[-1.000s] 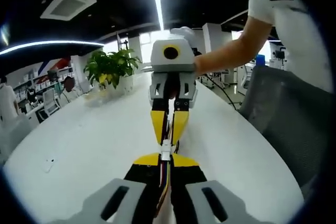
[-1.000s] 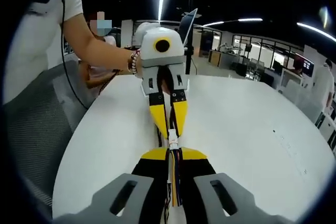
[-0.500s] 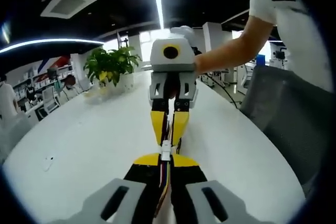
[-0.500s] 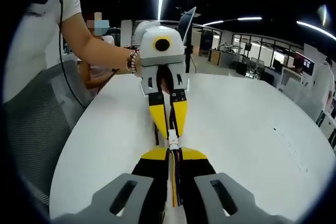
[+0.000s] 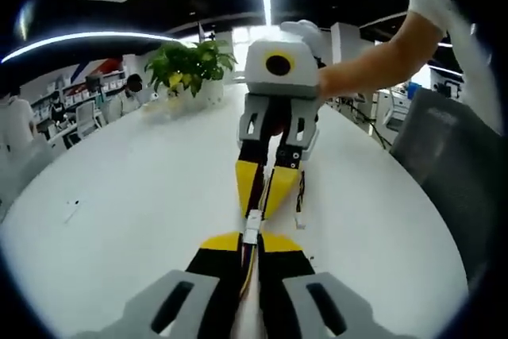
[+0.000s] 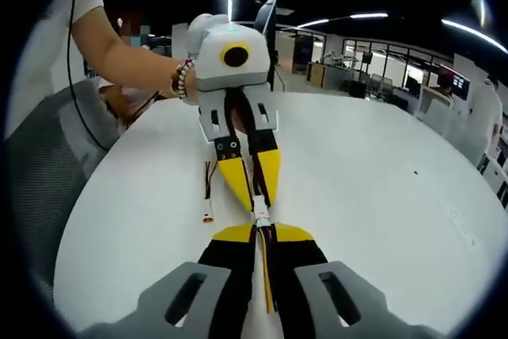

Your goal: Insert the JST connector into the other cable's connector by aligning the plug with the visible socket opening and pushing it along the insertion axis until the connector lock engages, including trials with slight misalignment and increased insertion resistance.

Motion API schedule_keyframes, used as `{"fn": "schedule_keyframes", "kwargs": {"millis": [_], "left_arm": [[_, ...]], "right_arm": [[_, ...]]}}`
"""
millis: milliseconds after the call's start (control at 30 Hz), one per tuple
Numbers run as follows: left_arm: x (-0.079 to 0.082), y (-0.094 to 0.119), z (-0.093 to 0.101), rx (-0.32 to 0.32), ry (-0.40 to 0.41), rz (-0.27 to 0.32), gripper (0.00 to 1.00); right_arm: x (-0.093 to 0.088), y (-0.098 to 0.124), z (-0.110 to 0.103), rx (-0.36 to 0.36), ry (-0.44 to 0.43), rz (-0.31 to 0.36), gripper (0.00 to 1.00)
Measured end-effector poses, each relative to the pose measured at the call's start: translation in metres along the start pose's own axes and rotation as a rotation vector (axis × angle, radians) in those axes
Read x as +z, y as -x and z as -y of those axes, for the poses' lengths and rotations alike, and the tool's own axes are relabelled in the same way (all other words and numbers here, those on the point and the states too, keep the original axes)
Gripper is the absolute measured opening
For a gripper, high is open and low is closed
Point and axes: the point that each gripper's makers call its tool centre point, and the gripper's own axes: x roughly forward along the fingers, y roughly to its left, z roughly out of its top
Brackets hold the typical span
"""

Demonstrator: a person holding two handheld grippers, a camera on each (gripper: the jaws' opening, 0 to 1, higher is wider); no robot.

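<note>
1. White plastic at the centre of both views: the connector joint, held in the air above the table, squarely between the two gripper tips.
2. Left gripper closed on the left cable, with coloured wires running back between the jaws. Right gripper likewise clamped on the right cable.
3. Seen nose to nose: right gripper facing in from the far side in the left gripper view, left gripper doing the same in the right gripper view. Yellow tips nearly touching, with only the white joint between them.
4. Key relation: straight ahead of each gripper, long axis in line with both sets of jaws, so a push directly toward the opposite gripper looks right. Neither hand nearer; joint about midway.
5. Halves touching, perhaps partly seated. Too small to tell whether locked, or which half is plug and which socket.
6. Count: two grippers, two cables, one joint. Also two spare ends, the right loose connector dangling beside the right gripper and the left loose connector dangling beside the left.
7. Risk, as a judgement: slight sideways tilt at the tips likely to jam rather than click.
</note>
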Motion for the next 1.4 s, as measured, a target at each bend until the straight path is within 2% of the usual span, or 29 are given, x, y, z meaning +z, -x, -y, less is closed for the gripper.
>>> {"fn": "schedule_keyframes", "kwargs": {"millis": [200,367,500,667,733,800,867,1033,1167,1400], "left_arm": [[-0.005,-0.001,-0.002,-0.002,0.013,-0.015,0.01],[-0.014,-0.001,-0.003,0.001,0.025,-0.040,0.02],[-0.017,0.000,-0.002,0.004,0.034,-0.049,0.03],[-0.010,0.011,-0.005,0.034,0.028,-0.041,0.07],[-0.001,0.018,-0.004,0.049,0.031,-0.010,0.08],[0.005,0.023,0.004,0.038,0.030,0.020,0.09],[0.005,0.026,0.014,0.030,0.023,0.023,0.09],[-0.006,0.026,0.041,-0.005,0.015,0.007,0.10],[-0.020,0.023,0.048,-0.003,0.060,-0.002,0.11],[-0.021,0.021,0.049,0.006,0.075,0.002,0.10]], "right_arm": [[-0.014,-0.004,0.000,0.008,-0.010,-0.028,0.05],[-0.014,-0.005,-0.001,0.007,-0.021,-0.021,0.05],[-0.015,-0.006,-0.002,0.014,-0.030,-0.023,0.11],[-0.006,0.008,0.002,-0.015,-0.033,-0.001,0.11],[0.003,0.018,-0.001,-0.022,-0.030,0.029,0.10],[0.007,0.026,-0.008,-0.022,-0.025,0.047,0.08],[0.007,0.029,-0.016,-0.015,-0.024,0.052,0.08],[-0.007,0.026,-0.041,0.020,-0.010,0.017,0.08],[-0.021,0.022,-0.047,0.019,-0.033,-0.002,0.09],[-0.026,0.021,-0.045,0.000,-0.038,-0.006,0.08]]}}
